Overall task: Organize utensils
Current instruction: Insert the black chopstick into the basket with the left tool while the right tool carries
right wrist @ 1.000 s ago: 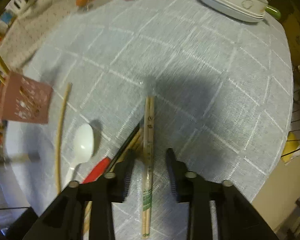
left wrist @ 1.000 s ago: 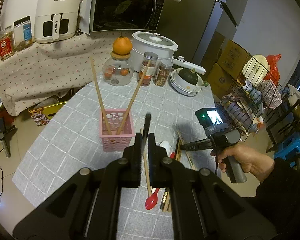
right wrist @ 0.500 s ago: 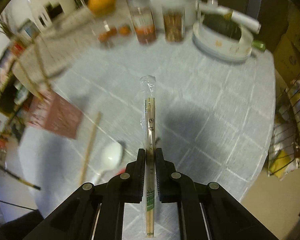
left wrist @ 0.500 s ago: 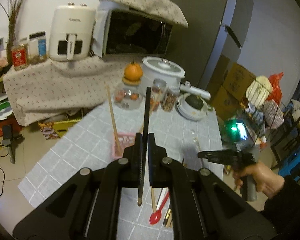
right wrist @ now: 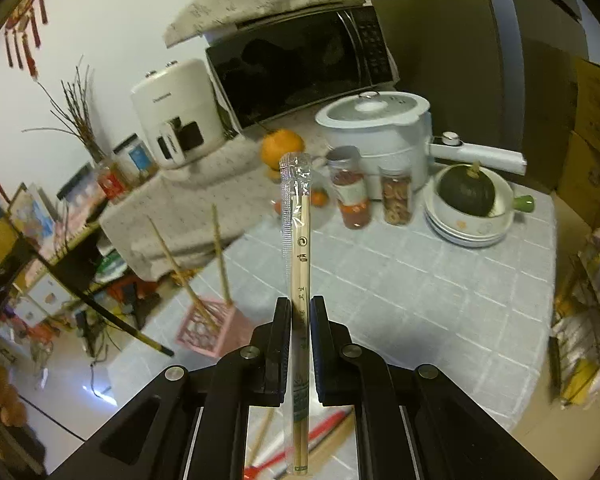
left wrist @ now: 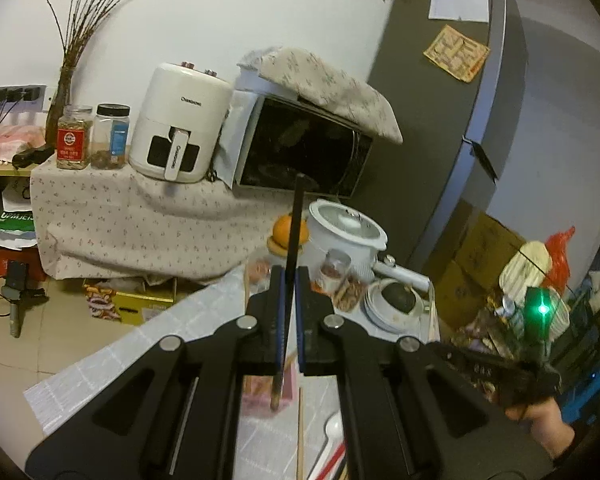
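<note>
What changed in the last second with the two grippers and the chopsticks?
The right gripper closed on the wrapped chopsticks that lay on the table and lifted them clear. The left gripper, already shut on the black chopstick, rose and tilted up. The pink basket with its two wooden chopsticks stayed put.

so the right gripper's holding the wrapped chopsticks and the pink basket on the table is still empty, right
Not quite. The right gripper does hold the wrapped chopsticks, but the pink basket is not empty: the right wrist view shows two wooden chopsticks standing in it.
</note>
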The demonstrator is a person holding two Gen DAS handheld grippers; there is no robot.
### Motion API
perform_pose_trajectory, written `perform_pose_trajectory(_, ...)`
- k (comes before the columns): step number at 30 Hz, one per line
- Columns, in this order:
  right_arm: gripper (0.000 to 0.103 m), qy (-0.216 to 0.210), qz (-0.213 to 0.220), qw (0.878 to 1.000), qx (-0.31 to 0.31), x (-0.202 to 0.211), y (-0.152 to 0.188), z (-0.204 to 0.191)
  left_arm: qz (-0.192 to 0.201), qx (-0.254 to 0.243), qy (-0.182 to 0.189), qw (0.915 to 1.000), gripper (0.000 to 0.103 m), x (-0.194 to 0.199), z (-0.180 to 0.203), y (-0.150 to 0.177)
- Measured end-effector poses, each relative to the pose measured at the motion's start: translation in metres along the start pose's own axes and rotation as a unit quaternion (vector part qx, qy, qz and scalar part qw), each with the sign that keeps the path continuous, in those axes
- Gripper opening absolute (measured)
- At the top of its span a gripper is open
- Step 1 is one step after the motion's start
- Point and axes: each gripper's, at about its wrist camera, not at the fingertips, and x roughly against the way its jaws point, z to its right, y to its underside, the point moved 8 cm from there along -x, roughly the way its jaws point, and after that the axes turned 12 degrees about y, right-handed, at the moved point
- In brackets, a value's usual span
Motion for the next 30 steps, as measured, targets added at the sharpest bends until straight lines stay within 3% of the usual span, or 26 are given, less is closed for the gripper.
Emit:
perform_pose_trajectory(6, 0.010, -0.009, 0.018, 1.000, -0.005, -0.009, -0.004, -0.015, -0.003, 0.019, -0.018, 0.9997, 0.005, -0.023, -0.014, 0.006)
perform_pose_trajectory(15, 0.010, -0.021, 0.038, 0.999, -0.020, -0.017, -0.012, -0.025, 0.000, 0.028, -0.017, 0.9995, 0.005, -0.036, -0.012, 0.002)
perform_pose_trajectory(23, 0.010, -0.027, 0.038, 0.999, -0.014, -0.024, -0.009, -0.037, -0.063, 0.043, -0.034, 0.9965, 0.005, -0.071, -0.029, 0.028)
perform_pose_trajectory(30, 0.010, -0.030, 0.065, 0.997, -0.009, -0.020, -0.009, -0.046, -0.097, 0.045, -0.048, 0.9932, 0.005, -0.092, -0.041, 0.046)
